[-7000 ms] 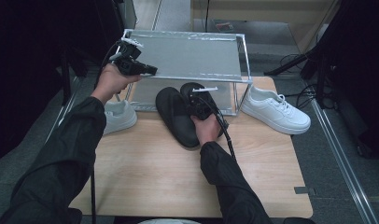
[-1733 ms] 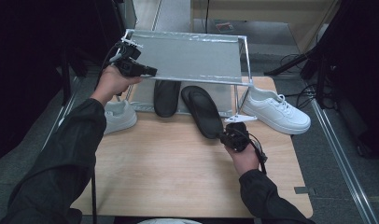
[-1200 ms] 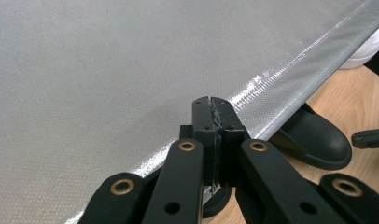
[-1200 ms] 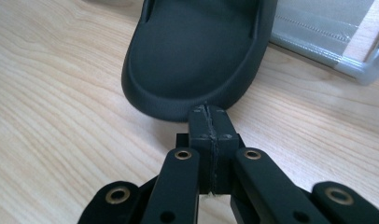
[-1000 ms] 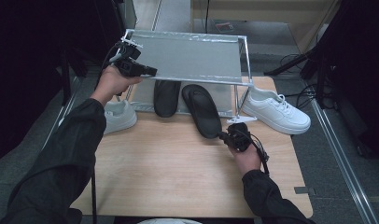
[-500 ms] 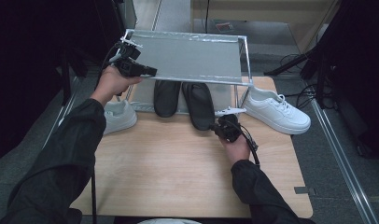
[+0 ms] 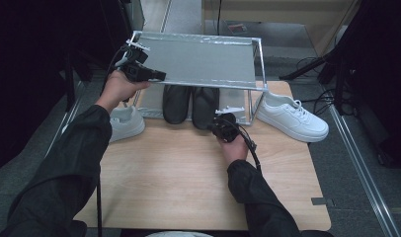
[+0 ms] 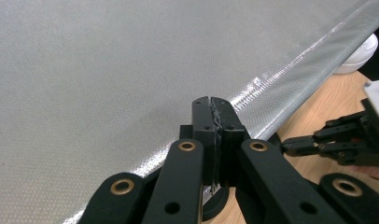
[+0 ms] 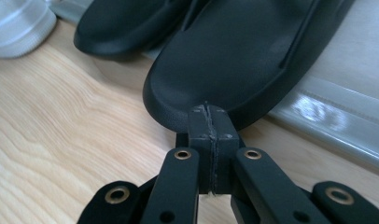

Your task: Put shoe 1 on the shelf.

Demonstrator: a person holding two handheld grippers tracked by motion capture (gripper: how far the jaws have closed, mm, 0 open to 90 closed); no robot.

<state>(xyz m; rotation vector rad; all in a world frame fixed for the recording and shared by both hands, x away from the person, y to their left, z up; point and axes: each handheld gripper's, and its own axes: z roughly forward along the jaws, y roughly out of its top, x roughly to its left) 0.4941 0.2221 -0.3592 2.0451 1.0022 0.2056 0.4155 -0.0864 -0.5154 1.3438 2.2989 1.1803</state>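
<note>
Two black slippers lie side by side under the silver rack (image 7: 255, 74), the left one (image 7: 176, 102) and the right one (image 7: 204, 104). My right gripper (image 7: 215, 126) is shut, and its tips (image 9: 209, 112) press against the heel of the right slipper (image 9: 243, 51); nothing is between the pads. The other slipper (image 9: 127, 25) lies just to its left. My left gripper (image 7: 161, 76) is shut and held at the front left edge of the rack's mesh top shelf (image 8: 108, 70), with its tips (image 8: 211, 100) over the shiny front rim.
A white sneaker (image 7: 292, 116) stands on the wooden table (image 7: 188, 177) right of the rack, and another (image 7: 124, 123) at its left. The rack's lower rail (image 9: 327, 126) runs under the slippers. My right gripper (image 8: 290, 145) also appears in the left gripper view.
The right gripper has moved left and toward the rack, pushing the right slipper from a slant on the table to straight beside the other under the shelf. The left hand stayed still.
</note>
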